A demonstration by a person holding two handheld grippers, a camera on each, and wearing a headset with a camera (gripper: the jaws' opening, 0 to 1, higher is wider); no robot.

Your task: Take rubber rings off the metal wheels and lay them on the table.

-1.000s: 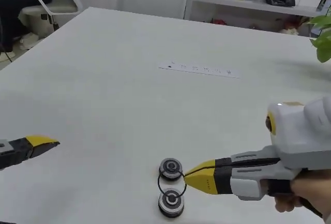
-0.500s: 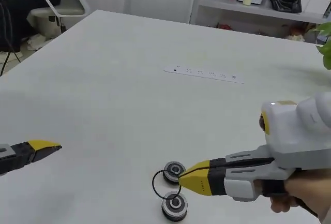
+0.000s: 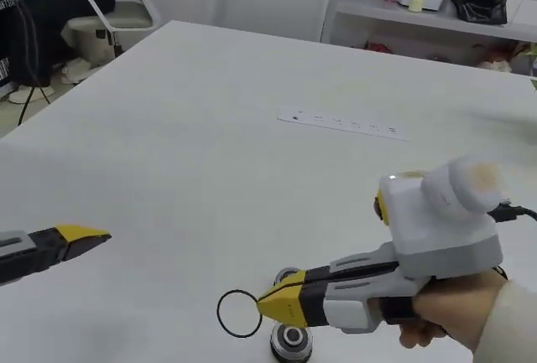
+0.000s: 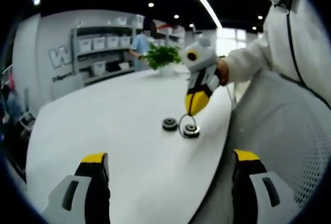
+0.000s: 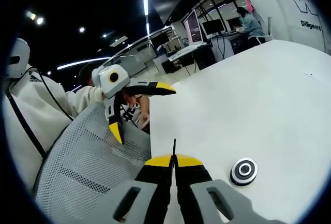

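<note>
Through the head view I see the right gripper (image 3: 262, 304) low in front of me, its jaws pinched tight on the rubber ring (image 3: 239, 313), which juts out left of the tip over the white table (image 3: 210, 153). One metal wheel (image 3: 291, 342) sits just below the tip, and a second wheel (image 3: 288, 276) peeks out behind the jaws. The left gripper (image 3: 88, 238) hangs well off to the left, with bare tabletop between the two tools. A power strip (image 3: 342, 122) lies farther out, mid-table. Past the far edge stand a chair (image 3: 126, 15) and a shelf (image 3: 369, 7).

In the left gripper view my own jaws are spread wide, with nothing between them. Across from them the right gripper (image 4: 195, 102) points down with the rubber ring (image 4: 182, 125) dangling from its tip by the metal wheel (image 4: 191, 130). I cannot tell whether the ring touches it. The second wheel (image 4: 169, 124) rests just beside. Both sit near the table's curved edge on the right, and broad open surface runs left. A plant (image 4: 163, 56) stands at the far end.

In the right gripper view the jaws meet, and the rubber ring (image 5: 174, 146) rises between them edge-on as a thin black line. One metal wheel (image 5: 244, 170) lies on the table to their right. The table's edge runs just left of the jaws, and the left gripper (image 5: 146, 115) hovers beyond it, its jaws splayed. Monitors (image 5: 199, 25) stand on desks in the background.
</note>
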